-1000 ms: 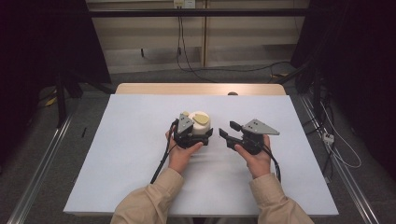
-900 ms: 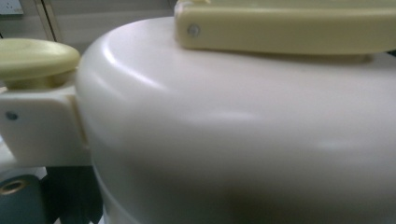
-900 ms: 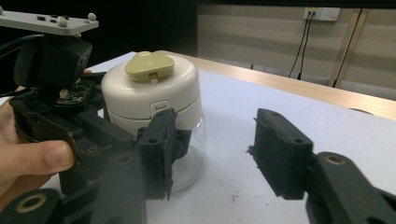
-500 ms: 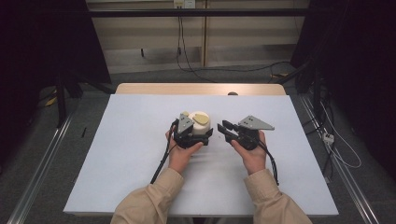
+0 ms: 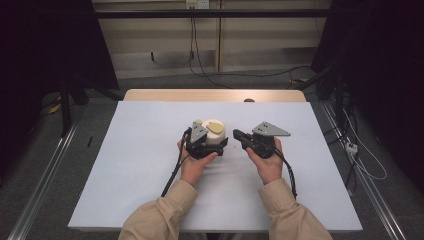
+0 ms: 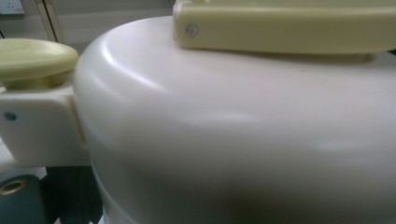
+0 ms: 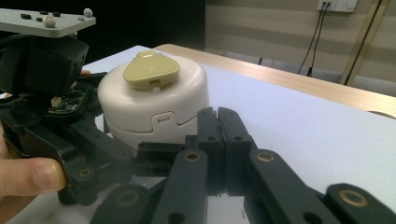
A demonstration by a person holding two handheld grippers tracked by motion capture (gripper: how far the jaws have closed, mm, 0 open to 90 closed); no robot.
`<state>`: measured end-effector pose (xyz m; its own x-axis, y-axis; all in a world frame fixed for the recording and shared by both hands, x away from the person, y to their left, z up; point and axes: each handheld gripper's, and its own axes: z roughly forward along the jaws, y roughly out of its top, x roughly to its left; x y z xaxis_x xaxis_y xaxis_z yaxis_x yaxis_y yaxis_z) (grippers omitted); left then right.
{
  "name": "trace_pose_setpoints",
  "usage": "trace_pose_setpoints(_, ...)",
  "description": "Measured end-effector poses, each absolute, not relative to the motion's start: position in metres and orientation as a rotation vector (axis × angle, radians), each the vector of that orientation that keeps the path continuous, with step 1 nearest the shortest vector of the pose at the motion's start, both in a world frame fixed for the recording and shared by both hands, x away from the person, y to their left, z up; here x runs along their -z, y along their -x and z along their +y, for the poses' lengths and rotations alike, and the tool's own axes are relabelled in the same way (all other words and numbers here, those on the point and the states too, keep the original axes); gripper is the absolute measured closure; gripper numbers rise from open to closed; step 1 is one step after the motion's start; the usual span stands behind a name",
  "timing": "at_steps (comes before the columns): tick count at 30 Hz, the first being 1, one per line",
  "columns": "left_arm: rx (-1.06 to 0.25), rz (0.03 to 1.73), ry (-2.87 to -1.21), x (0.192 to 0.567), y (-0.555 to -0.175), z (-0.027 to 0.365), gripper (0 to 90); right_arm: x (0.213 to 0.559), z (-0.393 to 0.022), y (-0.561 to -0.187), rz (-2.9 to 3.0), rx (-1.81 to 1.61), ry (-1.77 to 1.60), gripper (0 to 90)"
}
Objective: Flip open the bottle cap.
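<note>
A round cream container [image 5: 214,131] with a yellow-green lid piece [image 7: 150,69] stands mid-table. My left gripper [image 5: 216,145] is shut on it, its black jaws lying along the container's lower sides. In the left gripper view the cream wall [image 6: 233,135] is right against the camera, under a yellow-green bar [image 6: 289,28]. My right gripper [image 5: 235,134] is shut, jaws pressed together with nothing between them. Its tips [image 7: 217,114] sit right beside the container's near side; I cannot tell whether they touch it.
The white table sheet [image 5: 125,165] spreads wide to the left, right and front of both hands. A wooden strip [image 5: 215,95] runs along the far edge. Black cables [image 5: 172,172] trail from the grippers toward the person. Metal rails [image 5: 45,170] flank the table.
My right gripper has moved left, bringing its shut tips up beside the container. The left gripper and the container have stayed put.
</note>
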<state>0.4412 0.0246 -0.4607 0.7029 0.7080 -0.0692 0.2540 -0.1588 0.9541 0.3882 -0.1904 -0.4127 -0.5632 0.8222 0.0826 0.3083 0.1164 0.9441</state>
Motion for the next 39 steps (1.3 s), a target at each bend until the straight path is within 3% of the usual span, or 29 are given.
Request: trace_pose_setpoints(39,-0.485,0.772,-1.735,0.461,-0.441,0.024,5.3,0.403,-0.169,-0.396,2.026,-1.437,-1.017,90.0)
